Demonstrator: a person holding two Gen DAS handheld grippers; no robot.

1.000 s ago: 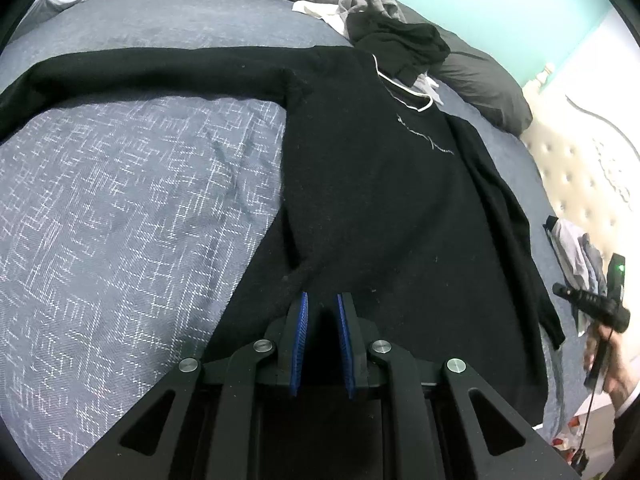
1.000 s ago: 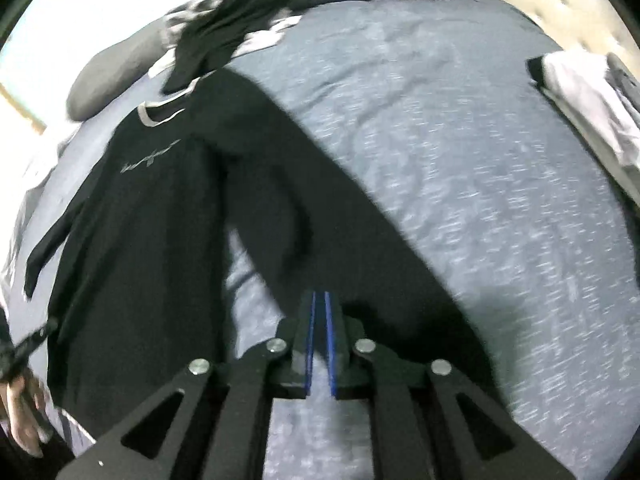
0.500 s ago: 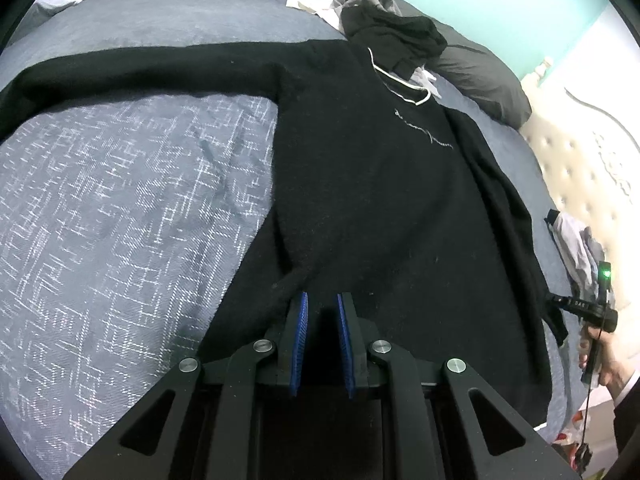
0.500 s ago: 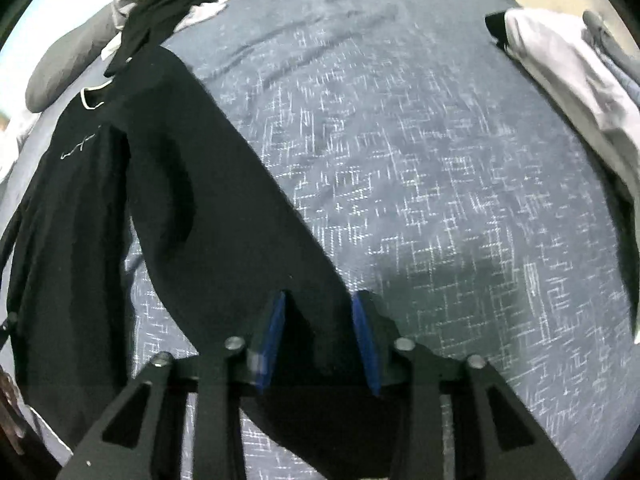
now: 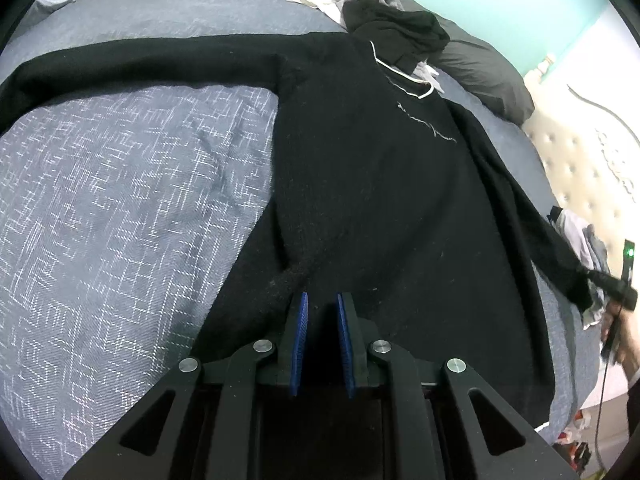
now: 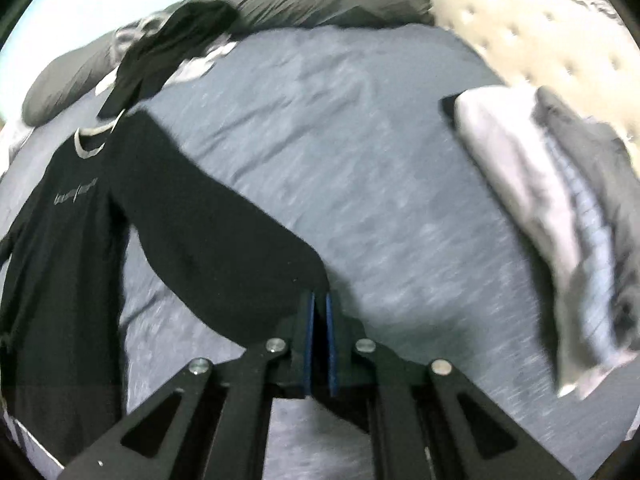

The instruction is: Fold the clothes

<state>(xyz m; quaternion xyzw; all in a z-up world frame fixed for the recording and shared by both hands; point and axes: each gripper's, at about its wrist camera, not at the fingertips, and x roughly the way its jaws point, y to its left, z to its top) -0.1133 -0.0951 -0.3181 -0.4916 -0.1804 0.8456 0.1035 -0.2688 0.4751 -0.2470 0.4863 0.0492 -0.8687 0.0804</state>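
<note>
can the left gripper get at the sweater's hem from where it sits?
Probably yes. The left gripper sits right over the lower edge of the black sweater, jaws slightly apart with dark fabric between the pads, and nothing lies over that edge. Whether it has already clamped is unclear.

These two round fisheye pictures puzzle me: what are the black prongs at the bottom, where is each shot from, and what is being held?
Each picture comes from a camera on a hand-held gripper that a person carries, looking along its two blue-padded fingers. In the left wrist view, the left hand-held gripper sits at the hem of a black sweater spread on a grey-blue bedspread, jaws slightly apart with fabric between. In the right wrist view, the right hand-held gripper is shut on the sweater's sleeve. Folded clothes and pillows lie nearby.
</note>
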